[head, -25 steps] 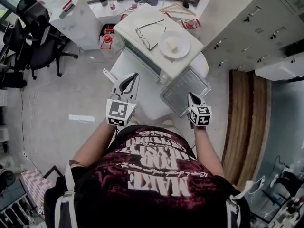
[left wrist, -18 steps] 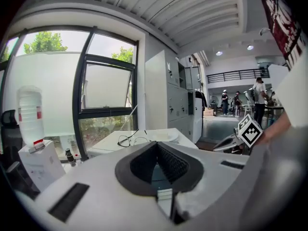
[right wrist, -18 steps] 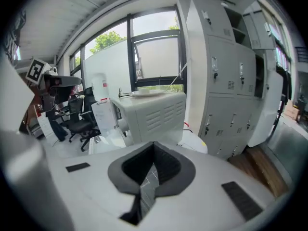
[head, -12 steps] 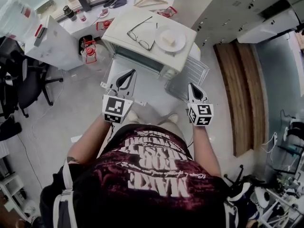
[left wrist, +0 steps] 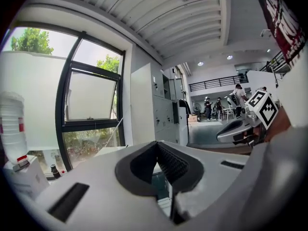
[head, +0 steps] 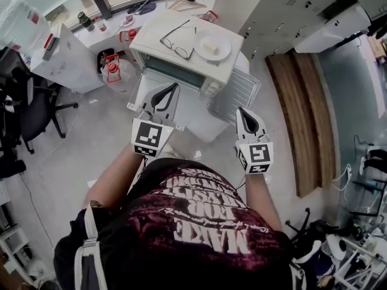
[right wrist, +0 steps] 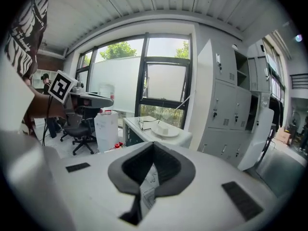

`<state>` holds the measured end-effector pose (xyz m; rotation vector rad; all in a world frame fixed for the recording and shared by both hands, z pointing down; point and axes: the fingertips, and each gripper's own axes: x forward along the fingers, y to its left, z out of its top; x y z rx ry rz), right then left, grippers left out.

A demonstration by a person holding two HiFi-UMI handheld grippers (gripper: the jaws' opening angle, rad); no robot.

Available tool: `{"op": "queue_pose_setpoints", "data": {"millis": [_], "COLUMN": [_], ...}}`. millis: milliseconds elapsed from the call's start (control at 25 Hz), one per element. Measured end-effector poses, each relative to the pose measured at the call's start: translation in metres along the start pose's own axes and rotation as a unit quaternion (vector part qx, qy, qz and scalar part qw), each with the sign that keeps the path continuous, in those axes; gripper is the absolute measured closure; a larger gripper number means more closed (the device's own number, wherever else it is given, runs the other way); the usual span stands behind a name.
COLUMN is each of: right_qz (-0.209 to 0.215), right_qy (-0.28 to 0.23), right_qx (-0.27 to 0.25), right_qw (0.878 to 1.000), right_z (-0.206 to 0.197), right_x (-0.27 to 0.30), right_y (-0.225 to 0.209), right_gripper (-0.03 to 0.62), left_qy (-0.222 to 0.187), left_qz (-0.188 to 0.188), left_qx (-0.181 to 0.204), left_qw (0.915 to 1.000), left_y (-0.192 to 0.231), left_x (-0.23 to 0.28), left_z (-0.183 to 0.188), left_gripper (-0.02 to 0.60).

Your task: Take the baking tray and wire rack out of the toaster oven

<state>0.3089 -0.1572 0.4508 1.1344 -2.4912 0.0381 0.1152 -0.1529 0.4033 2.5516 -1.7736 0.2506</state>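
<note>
Chair (head: pixel 33 104): black, far left, well apart from the work.
Cabinet (head: pixel 66 56): white, left of the oven, out of the way.
Jugs (head: pixel 112 70): clear with red tops, on the floor just beside the oven's left side; easy to knock on a wide swing.
Left claw (head: pixel 173 87): shut on nothing, tips together, raised over the table before the oven's front.
Table (head: pixel 193 116): low and white, carries the oven.
Oven (head: pixel 151 39): white box with a dark front; cannot tell whether anything is left inside.
Glasses (head: pixel 176 41): loose on the oven's top, fragile, likely to slide if the oven is jolted.
Plate (head: pixel 212 47): on the oven's top beside the glasses, with a small pale lump on it.
Tray (head: pixel 227 98) and rack (head: pixel 245 86): one grey ribbed slab outside the oven, just beside its right side at the table's edge; looks like the rack lying in the tray, but cannot tell for sure.
Handling: probably thin metal, stiff and light; smooth tray rim likely slippery, rack wires a surer bite. Best taken at the middle of the near edge and kept level, since a stacked rack may slide or rattle.
Right claw (head: pixel 242 111): closed and empty, held just over the slab's near edge.
Lockers (head: pixel 284 11): grey, along the right wall, well apart.
</note>
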Motion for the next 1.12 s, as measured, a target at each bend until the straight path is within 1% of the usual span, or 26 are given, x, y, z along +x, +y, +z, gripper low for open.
{"op": "queue_pose_setpoints", "data": {"millis": [80, 200, 320, 440, 560, 680, 800, 960, 1120], "right_qz": [0.005, 0.026, 0.037, 0.039, 0.040, 0.031, 0.021, -0.004, -0.025], "right_qy": [-0.011, -0.030, -0.052, -0.072, -0.077, -0.079, -0.077, -0.064, -0.066], "right_qx": [-0.003, -0.002, -0.002, 0.002, 0.007, -0.006, -0.013, -0.012, -0.003], "right_qw": [1.000, 0.999, 0.998, 0.997, 0.996, 0.996, 0.997, 0.998, 0.998], "right_z": [0.009, 0.017, 0.021, 0.026, 0.025, 0.029, 0.038, 0.048, 0.061], "right_x": [-0.014, -0.034, -0.050, -0.057, -0.065, -0.068, -0.061, -0.046, -0.019], "right_y": [0.005, 0.012, 0.015, 0.018, 0.025, 0.030, 0.043, 0.066, 0.094], "right_gripper": [0.591, 0.591, 0.591, 0.591, 0.591, 0.591, 0.591, 0.591, 0.591], "left_qy": [-0.005, -0.009, -0.006, 0.002, 0.011, 0.014, 0.005, -0.010, -0.012], "left_qz": [0.008, 0.018, 0.037, 0.064, 0.073, 0.060, 0.044, 0.018, -0.002], "left_qx": [0.009, 0.021, 0.032, 0.033, 0.030, 0.030, 0.036, 0.038, 0.054], "left_qw": [0.9999, 0.9996, 0.9988, 0.9974, 0.9969, 0.9976, 0.9984, 0.9991, 0.9985], "left_y": [-0.010, -0.027, -0.039, -0.038, -0.040, -0.040, -0.030, -0.003, 0.035], "left_x": [-0.011, -0.031, -0.053, -0.078, -0.099, -0.105, -0.104, -0.105, -0.115], "left_z": [0.014, 0.027, 0.029, 0.027, 0.024, 0.020, 0.021, 0.026, 0.025], "left_gripper": [0.578, 0.577, 0.577, 0.577, 0.577, 0.577, 0.578, 0.577, 0.577]}}
